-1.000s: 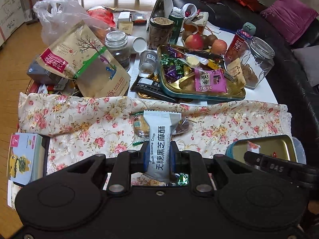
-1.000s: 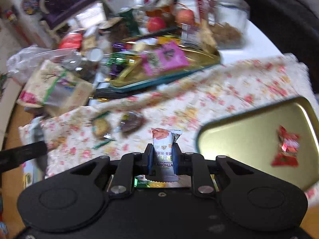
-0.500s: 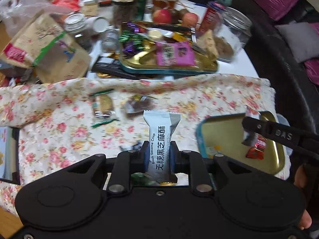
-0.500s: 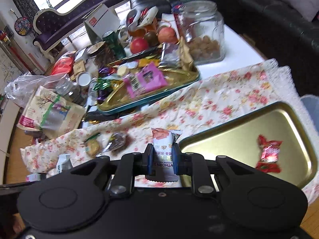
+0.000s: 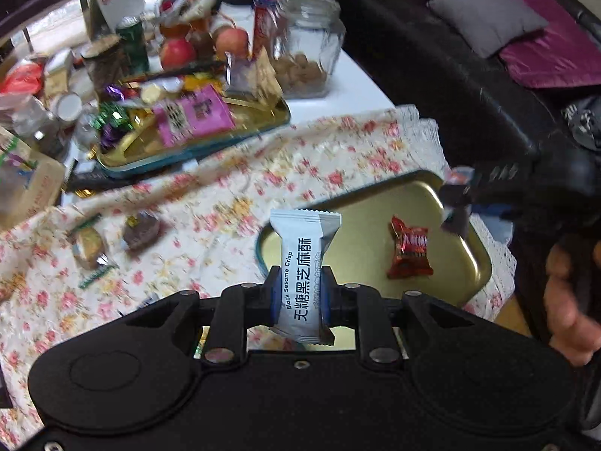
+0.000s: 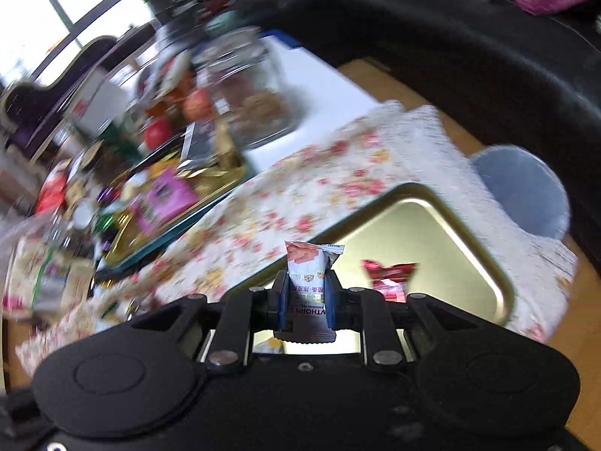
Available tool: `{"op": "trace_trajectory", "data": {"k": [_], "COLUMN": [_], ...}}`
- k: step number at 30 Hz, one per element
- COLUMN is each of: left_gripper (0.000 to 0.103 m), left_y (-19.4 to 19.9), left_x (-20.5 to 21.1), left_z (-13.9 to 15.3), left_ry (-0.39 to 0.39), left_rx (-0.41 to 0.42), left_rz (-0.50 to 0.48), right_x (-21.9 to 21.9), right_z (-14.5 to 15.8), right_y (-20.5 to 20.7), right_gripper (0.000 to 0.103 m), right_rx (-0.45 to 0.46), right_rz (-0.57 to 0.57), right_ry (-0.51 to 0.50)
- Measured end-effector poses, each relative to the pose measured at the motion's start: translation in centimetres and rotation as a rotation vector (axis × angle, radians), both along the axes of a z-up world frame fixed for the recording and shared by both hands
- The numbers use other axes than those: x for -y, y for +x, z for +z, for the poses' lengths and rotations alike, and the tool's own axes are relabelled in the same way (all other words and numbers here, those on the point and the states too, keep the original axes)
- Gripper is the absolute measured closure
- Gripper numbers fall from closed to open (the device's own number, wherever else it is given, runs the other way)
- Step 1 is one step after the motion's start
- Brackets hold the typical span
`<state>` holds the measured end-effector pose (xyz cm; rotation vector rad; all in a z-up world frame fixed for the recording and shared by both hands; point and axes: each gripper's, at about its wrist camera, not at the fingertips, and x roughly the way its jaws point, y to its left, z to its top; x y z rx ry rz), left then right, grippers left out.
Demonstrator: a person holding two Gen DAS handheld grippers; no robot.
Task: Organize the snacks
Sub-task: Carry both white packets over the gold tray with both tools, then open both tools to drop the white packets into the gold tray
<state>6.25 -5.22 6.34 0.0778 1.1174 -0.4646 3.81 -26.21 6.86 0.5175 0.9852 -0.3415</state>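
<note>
Both grippers point(image 5: 300, 297) point(image 6: 306, 300) clenched on packets: sesame crisp point(image 5: 305, 263), hawthorn snack point(image 6: 310, 282). I'd lower each inside the gold tray's rim point(image 5: 484, 263), clear of the red candy point(image 5: 409, 251), before releasing.

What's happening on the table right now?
Snacks are being sorted. The left gripper is shut on a white black sesame crisp packet, the right gripper on a hawthorn snack packet. Both are at the near gold tray, where one red candy already lies.
</note>
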Motion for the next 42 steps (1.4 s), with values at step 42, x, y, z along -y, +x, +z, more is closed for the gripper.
{"op": "trace_trajectory", "data": {"k": [42], "left_gripper": [0.052], "left_y": [0.6], "left_x": [3.6], "left_z": [-4.4], "left_ry": [0.073], "left_rx": [-0.156], "left_rz": [0.042], "right_x": [0.6], "right_z": [1.1], "right_y": [0.7], "right_gripper": [0.077], "right_rx": [0.016], "right_rz": [-0.004], "right_ry": [-0.027]}}
